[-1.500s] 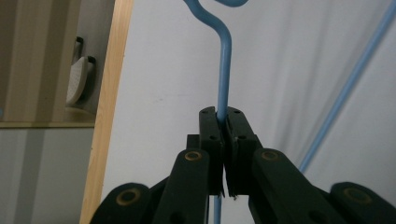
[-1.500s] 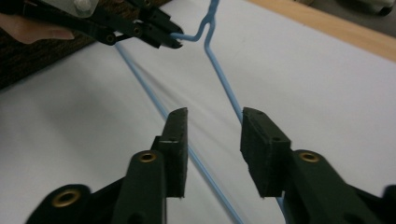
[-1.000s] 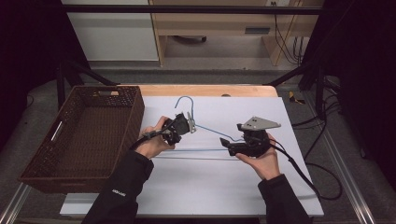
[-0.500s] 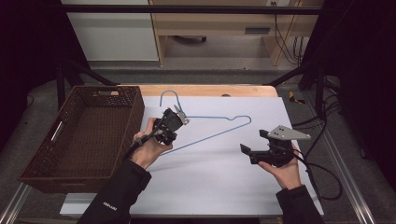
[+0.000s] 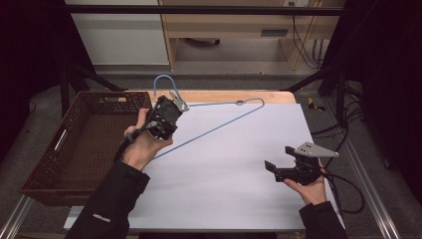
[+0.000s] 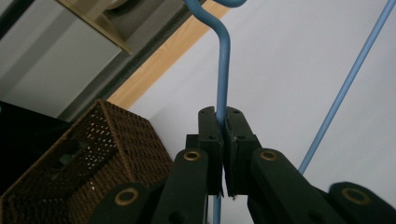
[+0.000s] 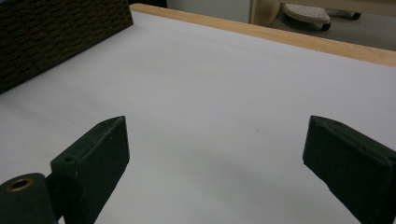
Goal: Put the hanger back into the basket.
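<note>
My left gripper (image 5: 168,110) is pinched on the neck of the blue wire coat hanger (image 5: 214,128), just below its hook; in the left gripper view the jaws press tight on the wire (image 6: 222,93). The hanger sits raised at the far left of the white-covered table (image 5: 224,184), its triangle reaching right toward the far wooden edge. The brown woven basket (image 5: 84,144) stands left of it. My right gripper (image 5: 279,168), near right above the table, holds nothing; its jaws have just been opening and stand wide apart.
</note>
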